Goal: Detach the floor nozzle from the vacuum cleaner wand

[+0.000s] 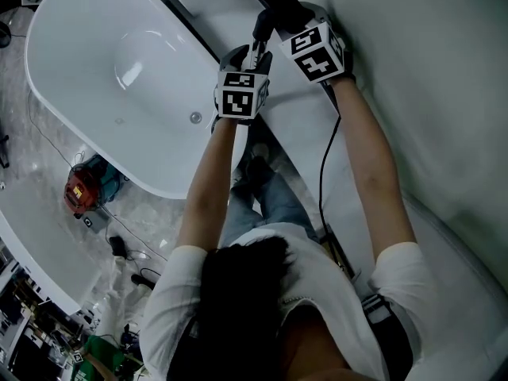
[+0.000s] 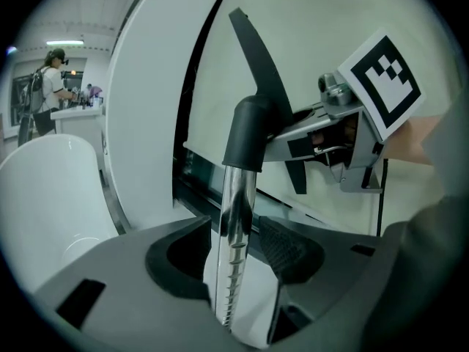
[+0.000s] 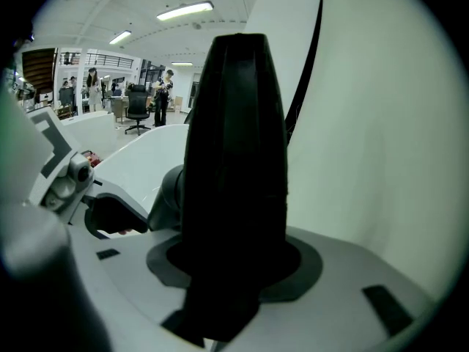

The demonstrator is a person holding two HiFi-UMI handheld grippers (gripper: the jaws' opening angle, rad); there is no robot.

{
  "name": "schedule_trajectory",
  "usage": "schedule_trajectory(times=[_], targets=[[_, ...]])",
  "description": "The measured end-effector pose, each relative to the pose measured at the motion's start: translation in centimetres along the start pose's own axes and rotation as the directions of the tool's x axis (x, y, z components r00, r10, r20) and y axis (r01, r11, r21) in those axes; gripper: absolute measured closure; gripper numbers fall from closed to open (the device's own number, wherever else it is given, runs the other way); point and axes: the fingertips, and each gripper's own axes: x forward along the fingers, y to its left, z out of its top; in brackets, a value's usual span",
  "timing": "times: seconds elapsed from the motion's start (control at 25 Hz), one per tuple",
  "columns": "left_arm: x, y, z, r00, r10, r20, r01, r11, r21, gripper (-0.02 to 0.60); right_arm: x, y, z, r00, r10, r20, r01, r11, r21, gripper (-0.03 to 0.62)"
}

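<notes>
The chrome vacuum wand (image 2: 236, 233) stands upright between the jaws of my left gripper (image 2: 234, 259). A thin gap shows on each side of it, so this gripper is open around the wand. The wand ends in a black elbow collar (image 2: 249, 130) that joins the flat black floor nozzle (image 2: 267, 79). My right gripper (image 3: 234, 270) is shut on the floor nozzle (image 3: 234, 160), which fills the space between its jaws. In the head view both grippers are held up close together, the left gripper (image 1: 255, 54) just below the right gripper (image 1: 274, 21).
A white oval bathtub (image 1: 103, 62) lies to the left below the grippers. A pale curved wall panel (image 1: 429, 94) fills the right side. A red device (image 1: 79, 190) and cables lie on the floor. People (image 3: 94, 86) stand far off in the room.
</notes>
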Motion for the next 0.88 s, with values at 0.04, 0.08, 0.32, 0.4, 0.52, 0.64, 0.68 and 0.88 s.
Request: schedule_trajectory(times=[0.04,0.08,0.32,0.4,0.52,0.64,0.68,0.88], targets=[[0.3,-0.1,0.0,1.0,-0.002,-0.003,0.002,1.0,0.002,0.394,0.0,0.0,0.0,1.0,0.002,0.0,-0.002,1.0,0.0,0.387],[0.6,-0.1,0.1,1.0,-0.003,-0.005,0.003,1.0,0.004,0.394,0.0,0.0,0.0,1.0,0.004,0.0,-0.004,1.0,0.001,0.387],[1.7,-0.3,0.5,1.0,-0.012,0.011,0.012,1.0,0.014,0.394,-0.1,0.0,-0.1,1.0,0.008,-0.002,-0.008,1.0,0.004,0.386],[1.8,-0.2,0.8,1.0,-0.005,0.019,0.005,1.0,0.015,0.394,-0.1,0.0,0.1,1.0,0.01,-0.001,-0.01,1.0,0.0,0.387],[2.3,0.1,0.7,1.0,0.004,0.014,-0.005,1.0,0.023,0.394,0.0,0.1,0.1,1.0,0.018,-0.004,-0.018,1.0,-0.005,0.387],[2.6,0.2,0.6,1.0,0.002,0.012,-0.003,1.0,0.018,0.418,0.0,0.1,0.0,1.0,0.028,-0.008,-0.029,0.999,-0.015,0.387],[2.7,0.1,0.6,1.0,0.0,0.012,0.0,1.0,0.018,0.426,0.1,0.1,0.0,1.0,0.03,-0.008,-0.03,0.999,-0.017,0.387],[2.7,0.0,0.8,1.0,-0.013,0.009,0.013,0.999,0.034,0.433,0.0,0.0,0.1,1.0,0.025,-0.005,-0.025,1.0,-0.016,0.387]])
